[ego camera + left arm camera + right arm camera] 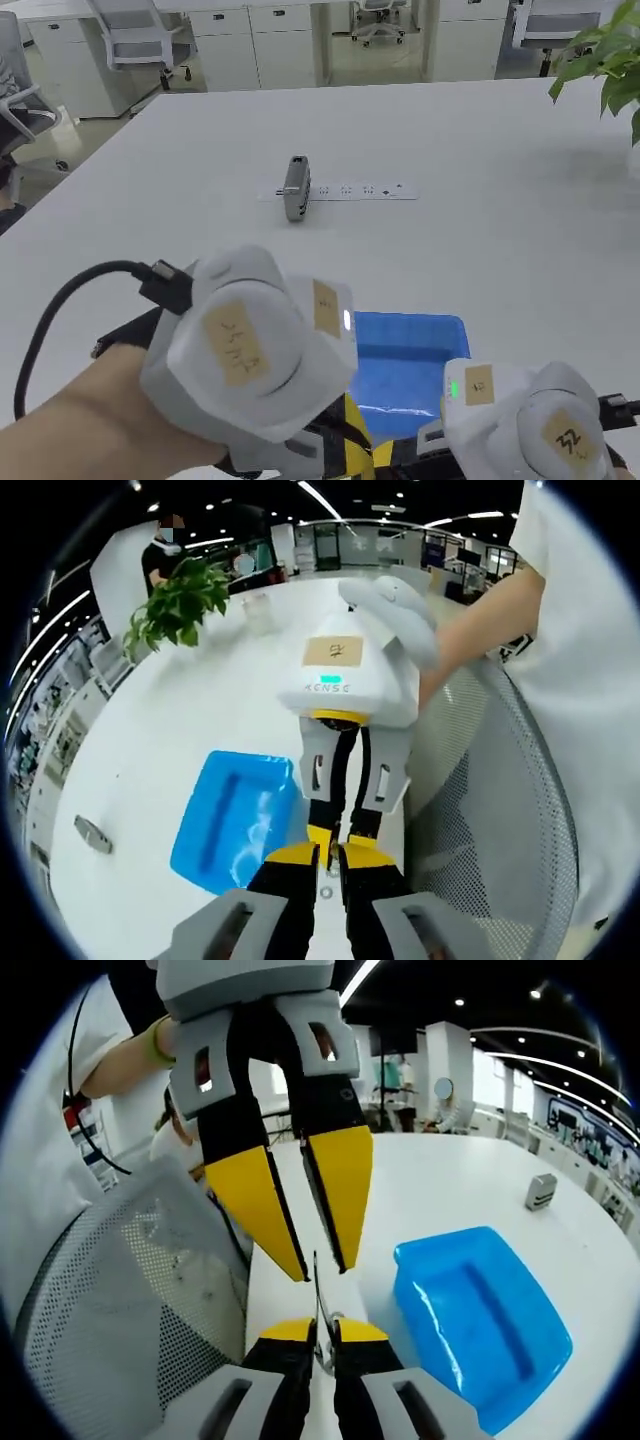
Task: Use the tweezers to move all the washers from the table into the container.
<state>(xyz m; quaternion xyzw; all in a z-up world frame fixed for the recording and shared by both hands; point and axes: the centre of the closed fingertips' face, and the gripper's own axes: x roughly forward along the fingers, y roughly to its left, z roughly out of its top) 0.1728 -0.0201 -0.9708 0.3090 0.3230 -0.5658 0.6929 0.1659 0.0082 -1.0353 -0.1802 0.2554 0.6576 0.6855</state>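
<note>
Left tool [332,857] hangs with jaws slightly parted; right tool [325,1332] is clenched on one pair of tweezers [316,1285]. One washer [327,891] lies by the table's [450,180] near edge, beside one blue container [410,350].

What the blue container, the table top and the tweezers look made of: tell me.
Blue container: likely plastic, glossy and faintly translucent, with light streaks on its moulded walls. Table top: white and matte, probably laminate, giving only soft reflections. Tweezers: a thin grey sliver, probably metal, too slim to be sure.
</note>
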